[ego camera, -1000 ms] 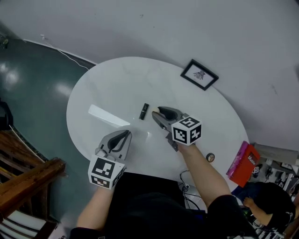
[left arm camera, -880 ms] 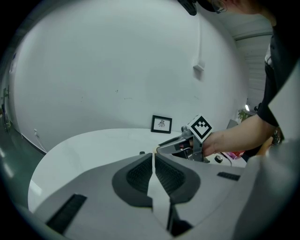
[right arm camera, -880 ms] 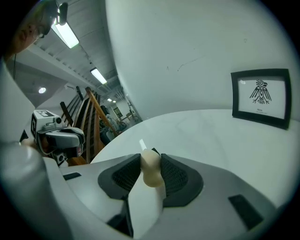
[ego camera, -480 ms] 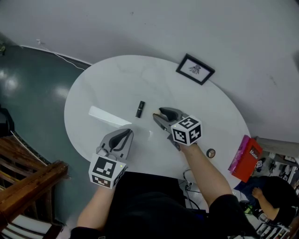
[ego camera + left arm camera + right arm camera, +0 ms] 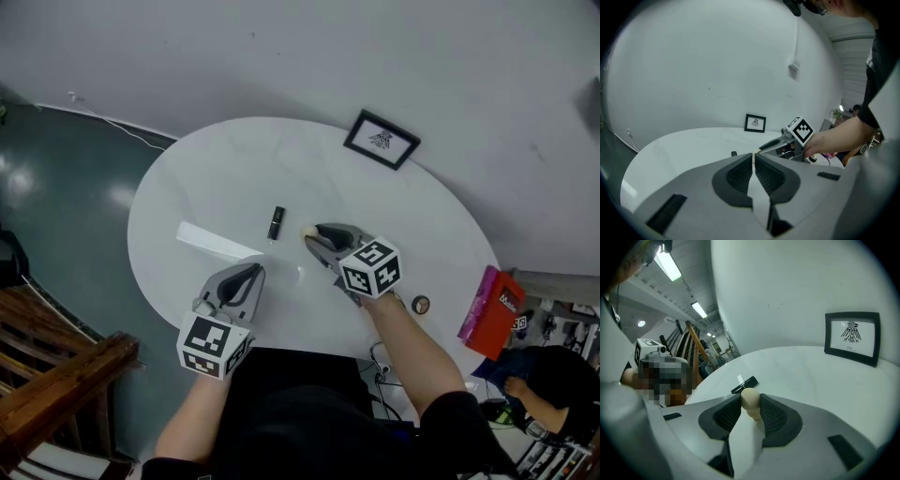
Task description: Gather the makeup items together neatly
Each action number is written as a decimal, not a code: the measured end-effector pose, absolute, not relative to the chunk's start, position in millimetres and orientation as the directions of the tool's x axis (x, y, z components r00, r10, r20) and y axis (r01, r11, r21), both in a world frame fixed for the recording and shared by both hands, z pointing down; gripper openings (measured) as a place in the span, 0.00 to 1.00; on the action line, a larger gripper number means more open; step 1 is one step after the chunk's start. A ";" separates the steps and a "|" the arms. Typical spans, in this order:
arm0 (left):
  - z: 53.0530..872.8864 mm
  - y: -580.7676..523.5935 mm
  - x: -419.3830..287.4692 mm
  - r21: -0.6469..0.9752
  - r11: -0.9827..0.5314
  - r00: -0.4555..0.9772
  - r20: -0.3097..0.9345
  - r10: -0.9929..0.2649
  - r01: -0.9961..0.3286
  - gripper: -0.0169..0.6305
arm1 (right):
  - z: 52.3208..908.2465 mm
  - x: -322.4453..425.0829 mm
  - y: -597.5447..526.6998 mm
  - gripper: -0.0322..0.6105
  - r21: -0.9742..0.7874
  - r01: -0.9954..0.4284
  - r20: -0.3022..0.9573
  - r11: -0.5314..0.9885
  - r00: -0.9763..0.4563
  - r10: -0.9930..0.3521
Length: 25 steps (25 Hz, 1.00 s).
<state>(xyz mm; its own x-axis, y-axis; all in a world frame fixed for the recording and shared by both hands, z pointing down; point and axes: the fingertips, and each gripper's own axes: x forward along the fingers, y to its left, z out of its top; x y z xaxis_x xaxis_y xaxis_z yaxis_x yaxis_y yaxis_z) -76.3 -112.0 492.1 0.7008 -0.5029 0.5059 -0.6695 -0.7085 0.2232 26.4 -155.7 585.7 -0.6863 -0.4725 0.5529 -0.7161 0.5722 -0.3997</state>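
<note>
A beige egg-shaped makeup sponge (image 5: 750, 398) sits between the pads of my right gripper (image 5: 751, 405), whose jaws are closing on it and touch both its sides. In the head view the right gripper (image 5: 310, 233) is over the middle of the white round table (image 5: 225, 169), with the sponge (image 5: 306, 230) at its tips. A black tube (image 5: 276, 222) lies just to its left, also visible in the right gripper view as the black tube (image 5: 744, 384). My left gripper (image 5: 254, 270) hovers near the table's front edge, shut and empty; in its own view the left gripper (image 5: 753, 157) has its pads together.
A framed picture (image 5: 380, 140) leans at the back of the table against the wall. A small round item (image 5: 421, 305) sits at the table's front right edge. A red box (image 5: 492, 322) stands off the table at the right; wooden furniture (image 5: 56, 375) is at the left.
The right gripper has drawn slightly away from the black tube, and the sponge now shows clearly at its tips. The left gripper has stayed put.
</note>
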 end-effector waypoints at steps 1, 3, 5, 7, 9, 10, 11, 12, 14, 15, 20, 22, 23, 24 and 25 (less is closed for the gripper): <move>491.9 -111.8 -76.4 0.223 -0.710 0.702 0.506 -0.501 -0.668 0.07 | 583.3 25.8 -157.2 0.26 -0.403 -0.715 0.542 0.571 -0.690 -0.481; 491.8 -111.5 -77.3 0.223 -0.712 0.703 0.506 -0.499 -0.666 0.07 | 579.3 26.0 -161.1 0.26 -0.400 -0.719 0.526 0.569 -0.688 -0.500; 492.5 -111.6 -79.1 0.225 -0.712 0.704 0.507 -0.498 -0.666 0.07 | 580.1 27.3 -164.7 0.26 -0.387 -0.731 0.531 0.563 -0.675 -0.512; 493.4 -111.4 -80.3 0.228 -0.710 0.704 0.507 -0.498 -0.667 0.07 | 585.4 29.7 -166.0 0.26 -0.373 -0.746 0.550 0.551 -0.657 -0.516; 493.9 -111.4 -80.5 0.230 -0.710 0.706 0.506 -0.496 -0.665 0.07 | 589.2 31.4 -165.5 0.27 -0.371 -0.755 0.563 0.541 -0.646 -0.515; 494.0 -111.5 -80.3 0.231 -0.712 0.707 0.505 -0.495 -0.663 0.07 | 589.8 31.5 -165.3 0.27 -0.373 -0.756 0.566 0.537 -0.644 -0.514; 494.0 -111.6 -80.1 0.232 -0.714 0.710 0.503 -0.493 -0.661 0.07 | 590.2 31.2 -165.0 0.27 -0.372 -0.758 0.570 0.536 -0.642 -0.512; 493.8 -111.7 -80.0 0.233 -0.715 0.712 0.501 -0.492 -0.659 0.07 | 590.6 30.7 -164.4 0.29 -0.367 -0.760 0.577 0.537 -0.639 -0.509; 492.5 -111.1 -80.1 0.240 -0.715 0.716 0.496 -0.491 -0.657 0.07 | 590.1 29.0 -161.7 0.34 -0.357 -0.759 0.588 0.544 -0.635 -0.501; 490.9 -110.7 -80.1 0.244 -0.714 0.718 0.491 -0.492 -0.656 0.07 | 588.2 28.3 -160.0 0.35 -0.357 -0.757 0.589 0.546 -0.637 -0.498; 470.9 -113.3 -80.3 0.246 -0.723 0.736 0.453 -0.503 -0.646 0.07 | 562.0 36.6 -156.2 0.36 -0.362 -0.773 0.567 0.521 -0.627 -0.534; 460.4 -113.4 -80.8 0.240 -0.734 0.748 0.430 -0.506 -0.635 0.07 | 543.9 44.2 -154.1 0.36 -0.355 -0.789 0.553 0.502 -0.610 -0.568; 454.6 -112.8 -80.6 0.237 -0.740 0.754 0.418 -0.507 -0.629 0.07 | 533.7 48.4 -152.3 0.36 -0.348 -0.797 0.545 0.493 -0.600 -0.586; 448.2 -112.1 -79.8 0.235 -0.746 0.761 0.404 -0.508 -0.623 0.07 | 522.7 52.7 -150.6 0.36 -0.339 -0.805 0.535 0.486 -0.590 -0.604; 441.3 -112.0 -78.3 0.232 -0.753 0.768 0.389 -0.509 -0.616 0.06 | 510.8 56.7 -149.4 0.36 -0.326 -0.813 0.523 0.482 -0.580 -0.625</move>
<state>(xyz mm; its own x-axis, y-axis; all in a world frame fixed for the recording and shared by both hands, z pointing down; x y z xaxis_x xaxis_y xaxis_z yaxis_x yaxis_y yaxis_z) -78.3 -112.0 441.3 0.7679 -0.5089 0.3890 -0.6162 -0.7528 0.2315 56.7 -149.4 510.8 -0.5796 -0.6247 0.5232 -0.8134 0.4819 -0.3257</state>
